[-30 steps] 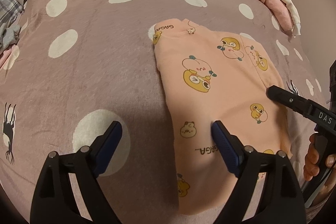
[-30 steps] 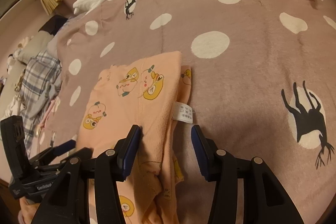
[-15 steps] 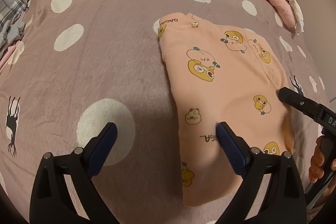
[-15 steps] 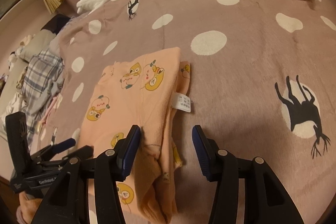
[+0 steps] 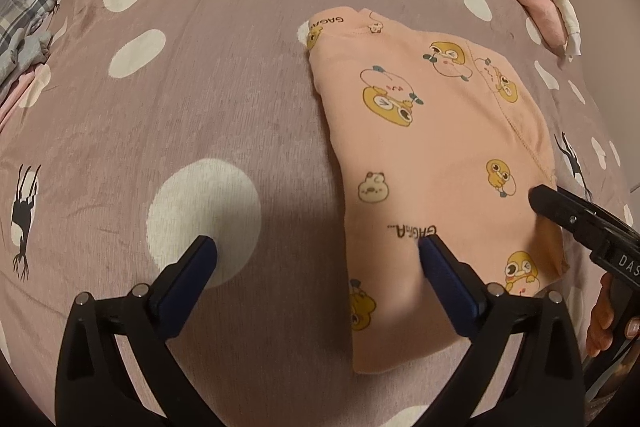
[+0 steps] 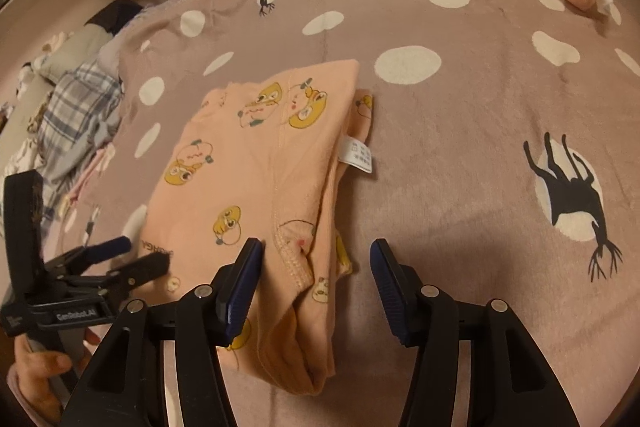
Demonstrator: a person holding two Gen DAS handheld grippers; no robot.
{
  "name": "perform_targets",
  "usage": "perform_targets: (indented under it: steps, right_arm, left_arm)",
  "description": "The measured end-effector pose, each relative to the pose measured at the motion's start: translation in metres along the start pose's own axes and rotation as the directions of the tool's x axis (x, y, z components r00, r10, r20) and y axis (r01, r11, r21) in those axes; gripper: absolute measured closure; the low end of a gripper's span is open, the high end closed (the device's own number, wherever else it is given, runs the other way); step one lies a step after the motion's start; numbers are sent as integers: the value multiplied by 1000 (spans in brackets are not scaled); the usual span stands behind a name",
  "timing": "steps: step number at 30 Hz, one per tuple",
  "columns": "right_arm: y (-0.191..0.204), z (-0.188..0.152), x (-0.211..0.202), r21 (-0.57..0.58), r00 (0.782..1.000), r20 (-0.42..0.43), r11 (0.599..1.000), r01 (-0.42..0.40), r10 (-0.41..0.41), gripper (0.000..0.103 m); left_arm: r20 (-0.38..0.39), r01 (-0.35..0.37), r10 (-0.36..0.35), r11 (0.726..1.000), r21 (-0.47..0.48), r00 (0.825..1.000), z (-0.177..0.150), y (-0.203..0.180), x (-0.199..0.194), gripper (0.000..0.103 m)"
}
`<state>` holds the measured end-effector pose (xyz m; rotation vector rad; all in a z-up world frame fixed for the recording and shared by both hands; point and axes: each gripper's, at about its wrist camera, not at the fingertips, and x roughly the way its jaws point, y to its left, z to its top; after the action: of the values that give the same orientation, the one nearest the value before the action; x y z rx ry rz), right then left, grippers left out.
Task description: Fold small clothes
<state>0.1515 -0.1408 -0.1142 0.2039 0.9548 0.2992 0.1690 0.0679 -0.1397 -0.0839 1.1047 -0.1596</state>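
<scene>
Bed (image 5: 168, 115) lying dotted. Am hovering left claw (image 5: 316, 255) wide, right claw (image 6: 316, 259) half-wide, both just been opening, straddling garment (image 5: 432, 163) edges, gripping nothing. Soft, light, floppy; am judging hem corners best.

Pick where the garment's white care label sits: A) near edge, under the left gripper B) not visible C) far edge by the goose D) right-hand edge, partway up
D: in the right wrist view the label hangs off the right-hand edge of the peach garment, over the blanket.
</scene>
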Motion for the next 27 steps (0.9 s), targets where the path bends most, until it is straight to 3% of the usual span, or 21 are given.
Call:
perform_targets:
  steps: [13, 17, 23, 27]
  right_arm:
    - [2, -8, -8, -20, 999, 7, 999, 38, -38, 47]
    - [6, -10, -13, -37, 1000, 23, 999, 13, -12, 47]
    - [6, -16, -5, -64, 997, -9, 995, 80, -81, 47]
    - [0, -17, -7, -41, 997, -6, 996, 80, -80, 46]
  left_arm:
    - [-7, -11, 11, 1000, -2, 1000, -9, 3, -4, 1]
    - [-10, -13, 13, 1000, 3, 1000, -13, 3, -3, 1]
    - [-13, -15, 15, 1000, 10, 1000, -19, 6, -3, 1]
    - [-9, -13, 13, 1000, 2, 1000, -21, 9, -6, 1]
